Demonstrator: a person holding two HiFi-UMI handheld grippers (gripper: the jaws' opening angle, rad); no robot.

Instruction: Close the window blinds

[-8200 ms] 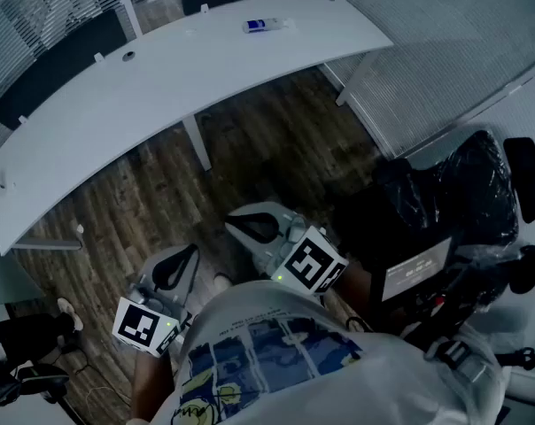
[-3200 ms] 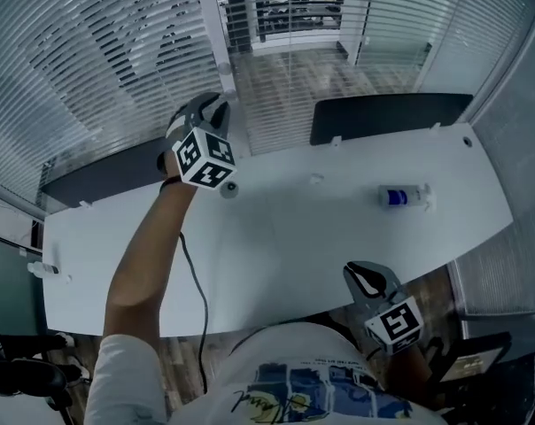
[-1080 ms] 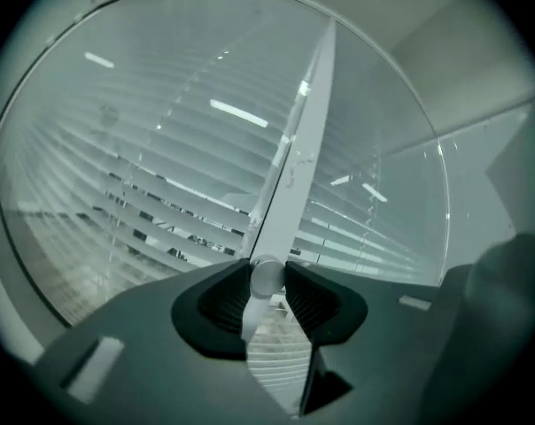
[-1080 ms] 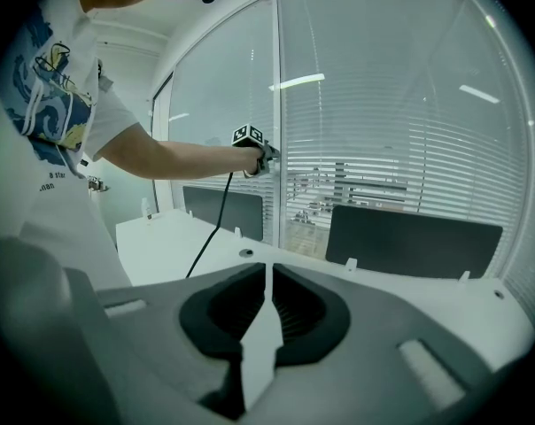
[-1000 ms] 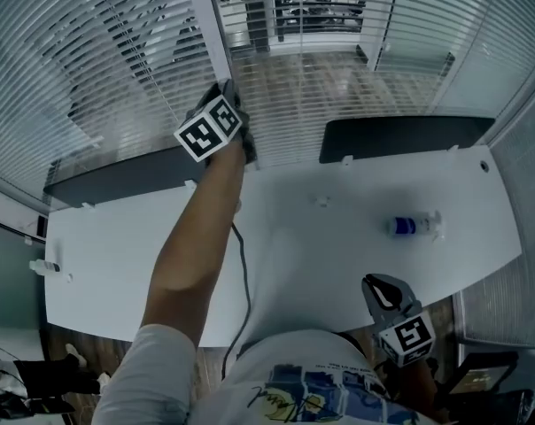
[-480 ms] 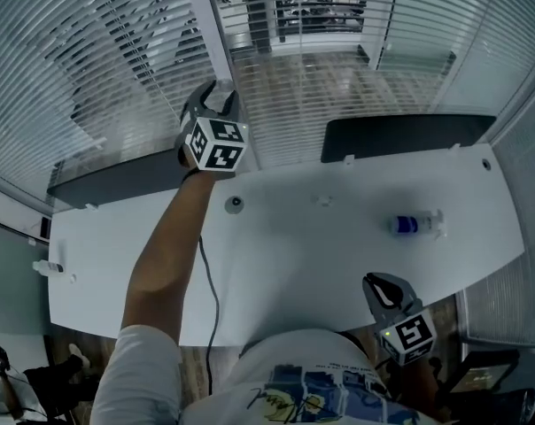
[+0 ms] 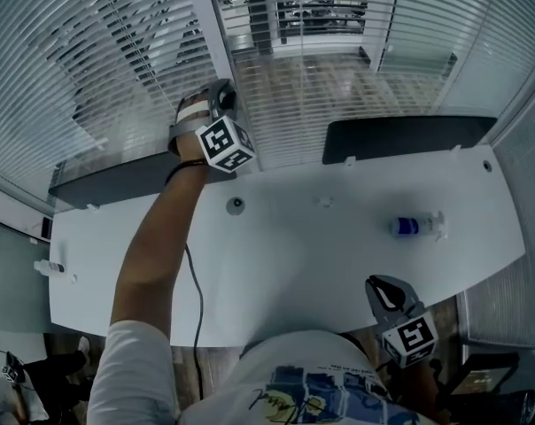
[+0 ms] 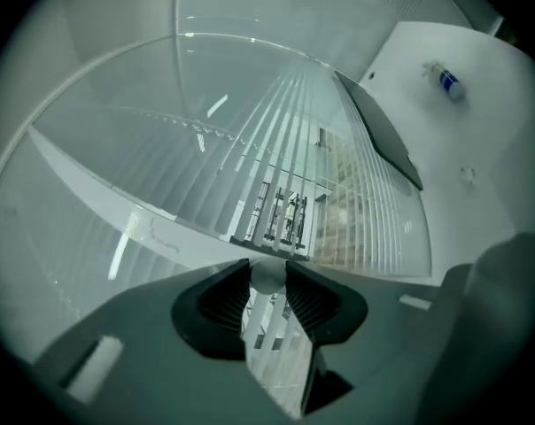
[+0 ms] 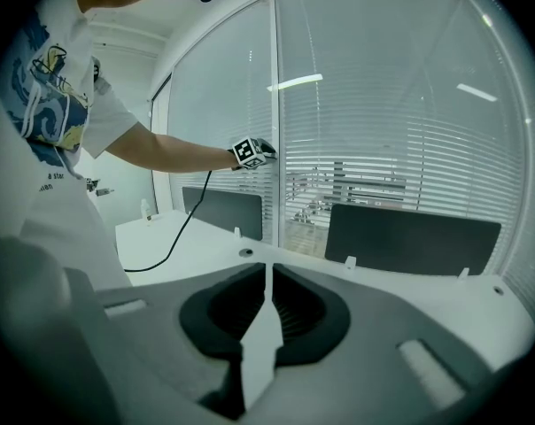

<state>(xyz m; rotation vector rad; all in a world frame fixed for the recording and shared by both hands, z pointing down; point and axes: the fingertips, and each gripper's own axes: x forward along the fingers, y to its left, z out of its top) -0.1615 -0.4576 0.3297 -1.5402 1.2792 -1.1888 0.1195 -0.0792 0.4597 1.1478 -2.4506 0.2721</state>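
Your left gripper (image 7: 221,97) reaches past the far edge of the tabletop (image 7: 294,264), up against the blinds (image 7: 108,51) beside the white window post (image 7: 207,25). Its fingers have just been closing and now clamp the blinds' round white rod (image 8: 267,278), which sits between their tips. The slats ahead stand partly open, and the room beyond shows through the gaps. Your right gripper (image 7: 384,289) hangs at the near edge of the tabletop, towards the right corner, with its fingers together and nothing between them. A small bottle (image 7: 412,226) lies near the right edge.
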